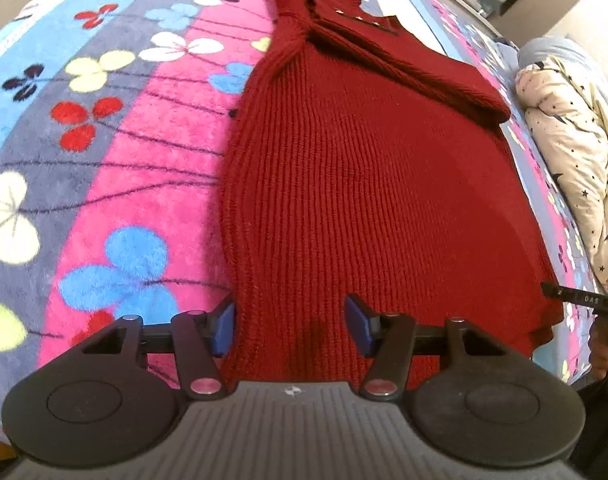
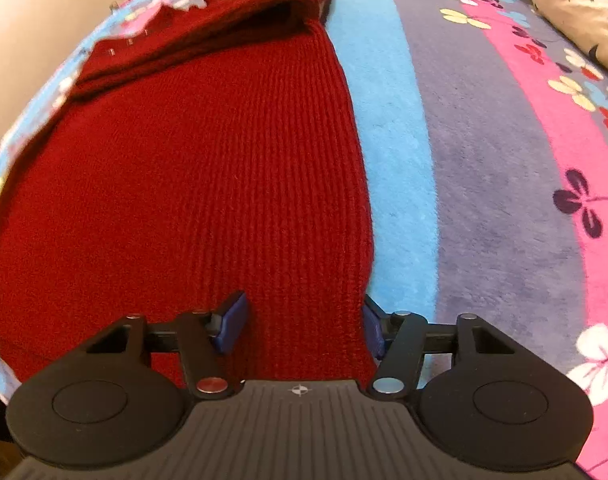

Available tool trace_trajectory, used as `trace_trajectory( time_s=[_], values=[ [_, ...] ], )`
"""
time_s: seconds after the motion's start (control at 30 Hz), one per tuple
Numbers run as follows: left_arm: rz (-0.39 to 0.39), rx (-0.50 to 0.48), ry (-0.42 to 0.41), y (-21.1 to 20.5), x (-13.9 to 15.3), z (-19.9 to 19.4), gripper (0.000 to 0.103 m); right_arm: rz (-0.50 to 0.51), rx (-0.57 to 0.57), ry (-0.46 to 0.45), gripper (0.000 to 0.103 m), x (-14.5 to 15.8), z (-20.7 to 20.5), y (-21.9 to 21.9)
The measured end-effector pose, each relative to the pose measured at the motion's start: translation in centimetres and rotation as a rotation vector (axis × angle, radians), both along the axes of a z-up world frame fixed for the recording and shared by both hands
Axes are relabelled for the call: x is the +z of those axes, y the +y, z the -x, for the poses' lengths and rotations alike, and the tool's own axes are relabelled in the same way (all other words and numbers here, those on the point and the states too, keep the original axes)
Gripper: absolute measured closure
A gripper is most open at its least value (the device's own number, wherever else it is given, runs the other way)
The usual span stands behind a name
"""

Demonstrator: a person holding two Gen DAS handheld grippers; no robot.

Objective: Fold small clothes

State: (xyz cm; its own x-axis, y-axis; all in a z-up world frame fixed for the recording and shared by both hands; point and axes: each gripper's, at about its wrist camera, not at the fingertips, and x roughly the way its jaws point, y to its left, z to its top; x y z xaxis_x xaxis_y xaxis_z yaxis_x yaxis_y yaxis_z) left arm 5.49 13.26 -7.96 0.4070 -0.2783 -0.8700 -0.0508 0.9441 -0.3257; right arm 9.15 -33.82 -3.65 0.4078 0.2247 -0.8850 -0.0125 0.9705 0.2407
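Note:
A dark red ribbed knit sweater (image 1: 363,184) lies flat on a flowered fleece blanket (image 1: 104,140), its sleeves folded across the far end. My left gripper (image 1: 292,326) is open, its blue pads either side of the sweater's near left hem corner. In the right wrist view the sweater (image 2: 208,184) fills the left and middle. My right gripper (image 2: 304,326) is open, its pads straddling the sweater's near right hem corner. The right gripper's tip also shows at the right edge of the left wrist view (image 1: 579,300).
The blanket (image 2: 483,160) has blue, grey and pink stripes with flowers. A cream star-printed quilt (image 1: 571,152) is bunched at the far right; it also shows in the right wrist view (image 2: 583,4). Furniture stands beyond the bed at the top right.

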Motion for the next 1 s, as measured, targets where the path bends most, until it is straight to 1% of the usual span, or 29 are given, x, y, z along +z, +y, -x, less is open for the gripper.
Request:
trace_trajectory(
  time_s=[0.03, 0.1, 0.17, 0.23, 0.27, 0.33, 0.4, 0.47, 0.53, 0.6, 0.67, 0.73, 0.8, 0.87, 0.9, 0.93, 0.97, 1.0],
  values=[
    [-0.02, -0.008, 0.008, -0.1, -0.3, -0.1, 0.041, 0.01, -0.005, 0.002, 0.041, -0.1, 0.0, -0.1],
    [-0.078, -0.034, 0.042, -0.8, -1.0, -0.2, 0.041, 0.065, -0.005, 0.021, 0.041, -0.6, 0.0, 0.1],
    [-0.108, -0.052, 0.048, -1.2, -1.3, 0.0, 0.041, 0.08, 0.011, 0.02, 0.04, -0.7, 0.1, 0.4],
    [-0.099, -0.045, 0.044, -1.1, -1.2, 0.1, 0.041, 0.078, 0.023, 0.021, 0.038, -0.8, 0.2, 0.5],
    [-0.086, -0.035, 0.041, -0.8, -1.1, 0.1, 0.044, 0.081, 0.027, 0.02, 0.038, -0.8, 0.3, 0.6],
    [-0.037, -0.012, 0.019, -0.2, -0.7, 0.3, 0.048, 0.069, 0.039, 0.016, 0.038, -0.7, 0.3, 0.7],
    [0.023, -0.004, -0.006, 0.5, -0.2, 0.6, 0.049, 0.03, 0.046, 0.004, 0.041, -0.5, 0.2, 0.5],
    [0.049, -0.009, -0.015, 0.5, 0.1, 0.5, 0.049, -0.005, 0.034, -0.005, 0.041, -0.2, 0.2, 0.3],
    [0.029, -0.039, -0.003, 0.0, -0.1, 0.7, 0.049, -0.02, 0.023, -0.001, 0.041, -0.3, 0.0, 0.0],
    [-0.025, -0.081, 0.033, -0.7, -0.8, 0.6, 0.049, 0.006, 0.031, 0.009, 0.041, -0.5, -0.1, 0.4],
    [-0.076, -0.114, 0.051, -1.4, -1.3, 0.9, 0.049, 0.03, 0.047, 0.015, 0.041, -0.7, 0.0, 0.9],
    [-0.083, -0.122, 0.041, -1.5, -1.2, 1.1, 0.05, 0.03, 0.047, 0.015, 0.041, -0.6, 0.1, 1.1],
    [-0.075, -0.11, 0.026, -1.3, -0.9, 1.3, 0.058, 0.022, 0.046, 0.014, 0.042, -0.5, 0.2, 1.1],
    [-0.089, -0.092, 0.014, -1.0, -0.7, 1.6, 0.078, 0.019, 0.056, 0.007, 0.048, -0.4, 0.3, 1.1],
    [-0.095, -0.084, 0.011, -0.8, -0.6, 1.7, 0.081, 0.019, 0.06, 0.001, 0.051, -0.3, 0.4, 1.1],
    [-0.095, -0.079, 0.005, -0.7, -0.5, 1.9, 0.084, 0.019, 0.063, -0.004, 0.057, -0.2, 0.6, 1.1],
    [-0.091, -0.078, -0.002, -0.6, -0.3, 2.0, 0.087, 0.016, 0.064, -0.01, 0.069, -0.1, 0.7, 1.1],
    [-0.088, -0.082, -0.015, -0.6, -0.1, 2.2, 0.088, 0.012, 0.062, -0.016, 0.076, 0.0, 0.8, 1.0]
  ],
)
